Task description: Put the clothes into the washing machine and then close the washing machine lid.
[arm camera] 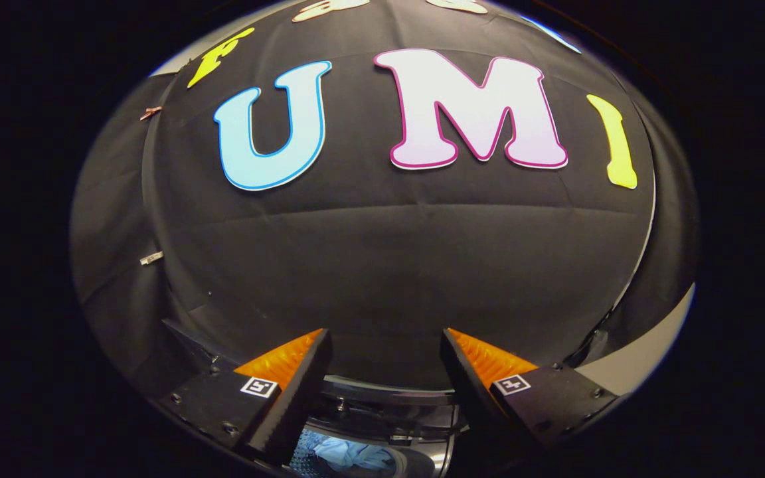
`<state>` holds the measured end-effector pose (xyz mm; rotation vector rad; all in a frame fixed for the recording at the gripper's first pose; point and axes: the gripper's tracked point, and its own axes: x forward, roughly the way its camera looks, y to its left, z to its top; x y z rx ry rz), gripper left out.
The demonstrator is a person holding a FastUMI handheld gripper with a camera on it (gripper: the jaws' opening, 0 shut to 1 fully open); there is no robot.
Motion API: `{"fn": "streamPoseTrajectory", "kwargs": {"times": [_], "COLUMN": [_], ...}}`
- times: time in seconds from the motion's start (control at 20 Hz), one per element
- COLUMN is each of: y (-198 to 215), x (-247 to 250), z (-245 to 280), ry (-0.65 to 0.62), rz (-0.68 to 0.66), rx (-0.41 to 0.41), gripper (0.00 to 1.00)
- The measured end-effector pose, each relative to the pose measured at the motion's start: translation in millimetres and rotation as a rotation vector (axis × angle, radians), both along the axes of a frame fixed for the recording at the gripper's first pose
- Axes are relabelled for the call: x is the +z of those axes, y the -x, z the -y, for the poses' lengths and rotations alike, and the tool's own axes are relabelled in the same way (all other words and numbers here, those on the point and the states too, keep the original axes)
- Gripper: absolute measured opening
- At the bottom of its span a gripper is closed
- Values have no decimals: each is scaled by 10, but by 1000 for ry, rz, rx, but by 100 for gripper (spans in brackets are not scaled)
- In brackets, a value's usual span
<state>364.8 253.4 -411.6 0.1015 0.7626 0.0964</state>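
Note:
My gripper (386,342) is open, its two fingers spread wide with nothing between them, and it points at the black cloth wall. Below and between the fingers I see a strip of the washing machine (389,401) top, with its dark rim and opening. Inside the opening lies blue cloth (349,455), partly hidden by the left finger.
The black cloth wall (382,265) stands close ahead and curves round on both sides. A pale strip of surface (648,352) shows low on the right beyond the right finger.

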Motion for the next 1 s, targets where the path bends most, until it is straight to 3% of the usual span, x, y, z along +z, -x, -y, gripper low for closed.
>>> {"fn": "streamPoseTrajectory", "kwargs": {"times": [0.5, 0.8, 1.0], "y": [807, 1532, 1754], "x": [318, 318, 599], "z": [-4, -84, -234], "ry": [47, 52, 30], "rz": [25, -12, 52], "rx": [-35, 0, 48], "gripper": [100, 99, 98]}}
